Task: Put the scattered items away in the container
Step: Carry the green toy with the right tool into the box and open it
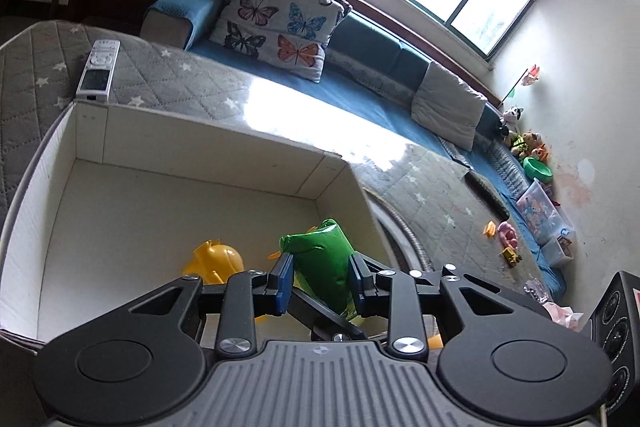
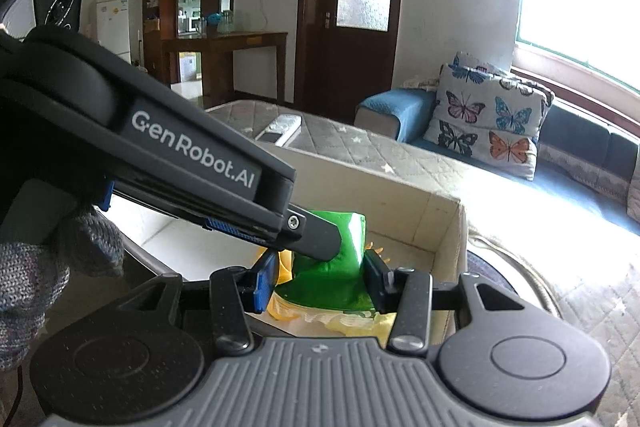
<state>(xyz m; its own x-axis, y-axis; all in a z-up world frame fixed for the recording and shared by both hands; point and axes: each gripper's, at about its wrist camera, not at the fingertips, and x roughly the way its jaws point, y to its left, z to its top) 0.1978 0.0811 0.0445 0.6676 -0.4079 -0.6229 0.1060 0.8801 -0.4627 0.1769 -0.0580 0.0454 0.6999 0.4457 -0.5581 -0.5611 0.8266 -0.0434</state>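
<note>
A green snack bag (image 1: 324,263) is held over the open white box (image 1: 200,147). My left gripper (image 1: 318,277) is shut on the green bag's sides, above the box's right part. A yellow toy (image 1: 216,261) lies on the box floor to the left. In the right wrist view the same green bag (image 2: 340,267) sits between my right gripper's (image 2: 320,281) fingers, which press on its sides. The left gripper's body (image 2: 192,151) crosses that view from the left, reaching the bag above the box (image 2: 400,203).
A remote control (image 1: 98,71) lies on the grey quilted mat (image 1: 180,75) behind the box. A butterfly pillow (image 1: 276,23) rests on the blue sofa. Small toys (image 1: 506,239) lie on the mat to the right, near a clear bin (image 1: 540,215).
</note>
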